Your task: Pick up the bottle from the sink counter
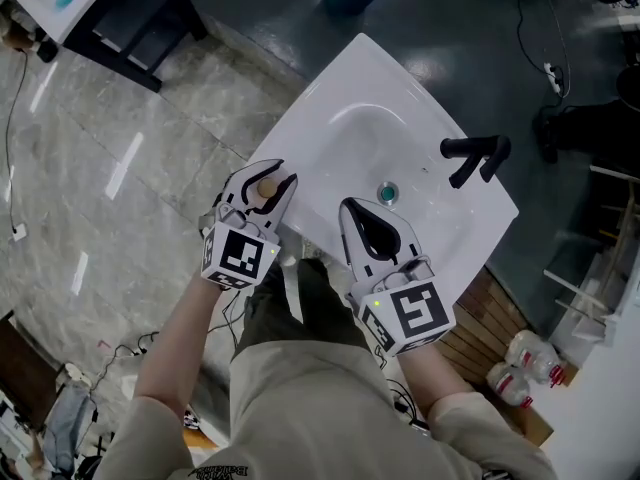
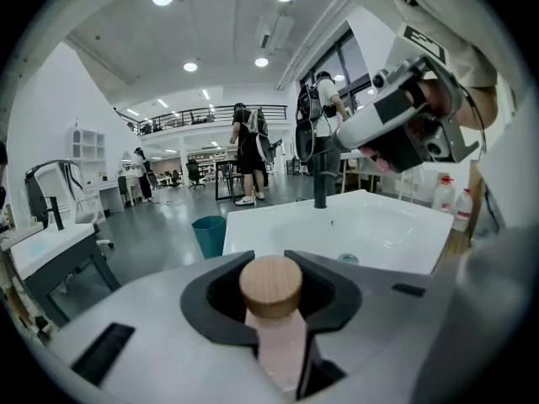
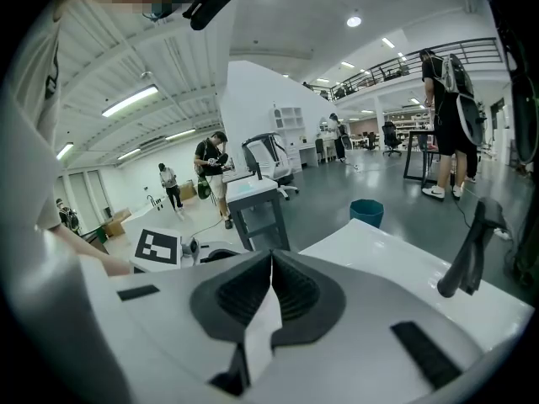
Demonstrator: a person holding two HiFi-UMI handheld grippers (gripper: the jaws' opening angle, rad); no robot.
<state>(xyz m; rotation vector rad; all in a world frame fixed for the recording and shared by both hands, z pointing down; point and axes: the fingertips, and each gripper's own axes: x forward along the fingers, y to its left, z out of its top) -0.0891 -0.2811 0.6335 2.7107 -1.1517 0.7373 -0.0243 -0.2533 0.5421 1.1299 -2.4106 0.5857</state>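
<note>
A: Looking down in the head view, where is the bottle (image 1: 266, 190)?

B: At the near left edge of the white sink (image 1: 330, 88), over the bench (image 1: 300, 128) rim, with the left claw (image 1: 272, 176) closed around it. The right claw (image 1: 350, 211) hangs over the basin, well short of the black tap (image 1: 475, 153).

A: Does that view show the grip itself?

B: Barely; the jaws cover nearly all of the bottle. The left gripper view shows more. The wooden cap (image 2: 271, 286) sits in the hollow of the pads, and the pink body below it is pinched between the jaws. Whether the base rests on the bench, neither view shows.

A: And the right gripper view?

B: Its jaws meet tip to tip, empty, above the sink. The left claw's marker cube (image 3: 158, 247) shows off to the left, but the bottle is hidden there.

A: What could go wrong?

B: I judge the hold sits high, near the cap, so a quick lift could let the body slide or swing. It is also close to the edge, so a slip would likely send it to the floor (image 1: 150, 118).
</note>
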